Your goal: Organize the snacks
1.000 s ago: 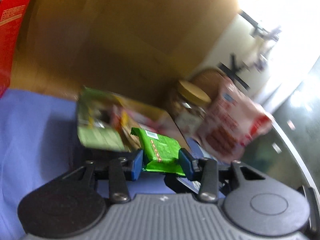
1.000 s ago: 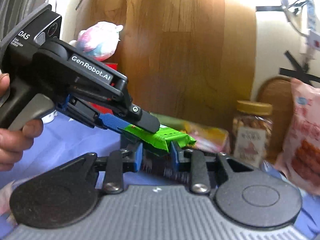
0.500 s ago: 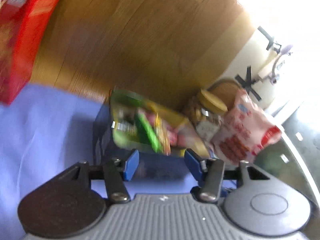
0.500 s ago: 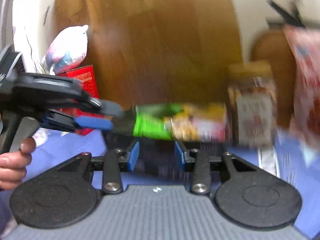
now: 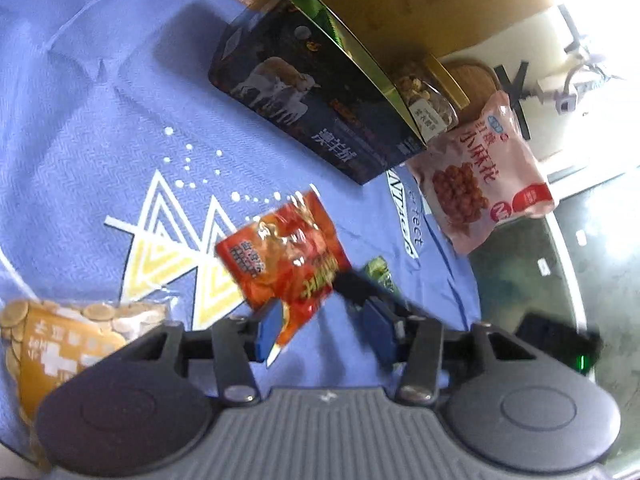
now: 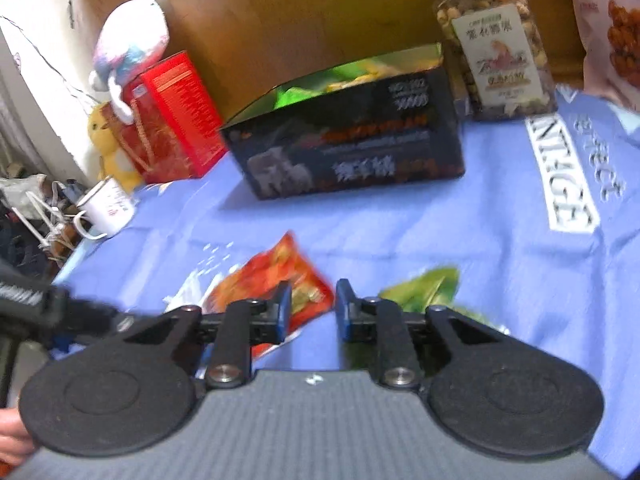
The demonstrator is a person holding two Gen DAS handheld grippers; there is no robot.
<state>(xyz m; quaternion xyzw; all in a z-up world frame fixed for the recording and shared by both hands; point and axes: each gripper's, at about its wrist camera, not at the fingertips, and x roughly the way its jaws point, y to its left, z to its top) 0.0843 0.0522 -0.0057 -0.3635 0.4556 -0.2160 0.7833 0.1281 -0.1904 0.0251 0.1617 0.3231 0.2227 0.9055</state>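
A dark open snack box stands on the blue cloth, with green and yellow packets inside. A red snack packet lies on the cloth just ahead of both grippers. My left gripper is open and empty, its left finger beside the packet's near corner. My right gripper is open and empty, right behind the red packet. A green packet lies to the right of it. An orange cracker bag lies at the left.
A nut jar and a pink snack bag stand right of the box. A red carton, plush toys and a white mug are at the left. A wooden board backs the table.
The left gripper let go of the green packet at the box, and both grippers swung down toward the red packet on the cloth.
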